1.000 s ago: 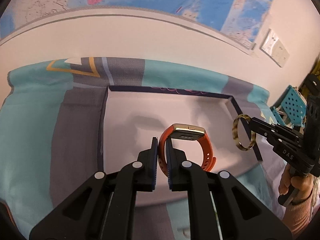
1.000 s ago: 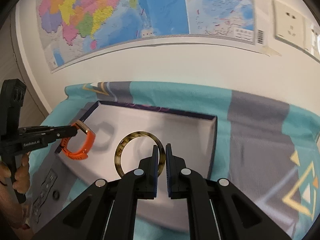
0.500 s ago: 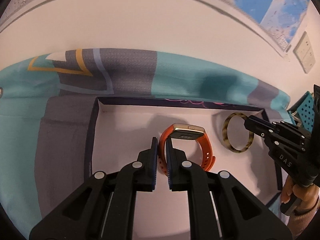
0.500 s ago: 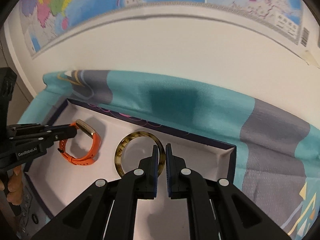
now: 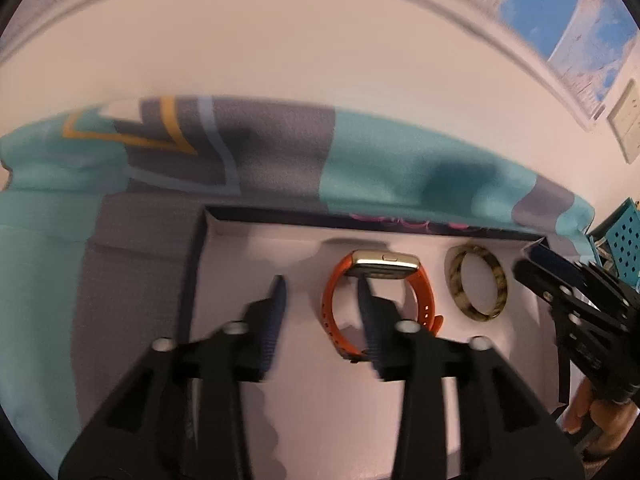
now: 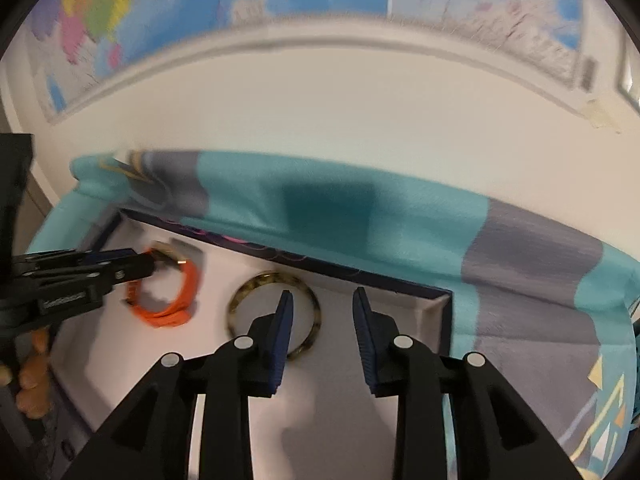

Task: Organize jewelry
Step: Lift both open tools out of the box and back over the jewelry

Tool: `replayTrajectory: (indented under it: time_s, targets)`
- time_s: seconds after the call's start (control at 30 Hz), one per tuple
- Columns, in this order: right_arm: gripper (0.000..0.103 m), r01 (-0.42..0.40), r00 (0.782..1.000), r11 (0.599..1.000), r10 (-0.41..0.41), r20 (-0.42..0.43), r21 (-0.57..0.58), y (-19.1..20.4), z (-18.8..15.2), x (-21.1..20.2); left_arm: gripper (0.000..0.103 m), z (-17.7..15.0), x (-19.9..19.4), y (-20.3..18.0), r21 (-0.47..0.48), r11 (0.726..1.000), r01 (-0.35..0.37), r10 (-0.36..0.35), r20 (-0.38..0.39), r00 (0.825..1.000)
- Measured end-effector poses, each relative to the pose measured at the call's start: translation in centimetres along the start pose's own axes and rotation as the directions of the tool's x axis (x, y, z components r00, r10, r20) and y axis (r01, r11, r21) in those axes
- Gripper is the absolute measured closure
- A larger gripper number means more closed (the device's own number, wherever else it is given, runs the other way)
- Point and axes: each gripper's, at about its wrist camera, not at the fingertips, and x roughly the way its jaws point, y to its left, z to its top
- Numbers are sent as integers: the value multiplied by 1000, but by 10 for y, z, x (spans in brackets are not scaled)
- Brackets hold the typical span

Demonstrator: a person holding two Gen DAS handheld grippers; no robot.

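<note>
Both pieces lying in the tray, both jaws just opened.
Your left hand-held gripper [image 5: 320, 292] stands parted beside the orange watch [image 5: 380, 304]; your right hand-held gripper [image 6: 320, 304] parted, clear of the tortoiseshell bangle [image 6: 274, 316], both inside the white tray [image 6: 400, 312], near its far wall.

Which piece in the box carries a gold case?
The orange watch, left of the mottled bangle in the left wrist view; the bangle is a plain ring.
</note>
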Motion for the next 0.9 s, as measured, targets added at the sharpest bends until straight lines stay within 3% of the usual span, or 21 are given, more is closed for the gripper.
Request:
replayTrajectory:
  time_s: [0.17, 0.33, 0.47, 0.63, 0.9]
  targets:
    - [68, -96, 991, 993, 101, 84, -68, 11, -33, -62, 54, -21, -49, -5, 84, 996, -42, 30, 140, 990]
    - [67, -167, 981, 976, 178, 72, -140, 24, -81, -103, 47, -57, -94, -8, 181, 983, -26, -13, 212, 977]
    - [67, -205, 977, 964, 213, 31, -170, 36, -118, -116, 45, -91, -117, -7, 236, 971, 19, -69, 204, 977]
    - [68, -221, 975, 960, 219, -30, -174, 49, -159, -121, 45, -125, -119, -2, 243, 969, 35, -78, 172, 982]
    - [69, -215, 977, 966, 212, -31, -144, 53, -184, -132, 45, -167, -128, 12, 210, 977, 49, -81, 150, 985]
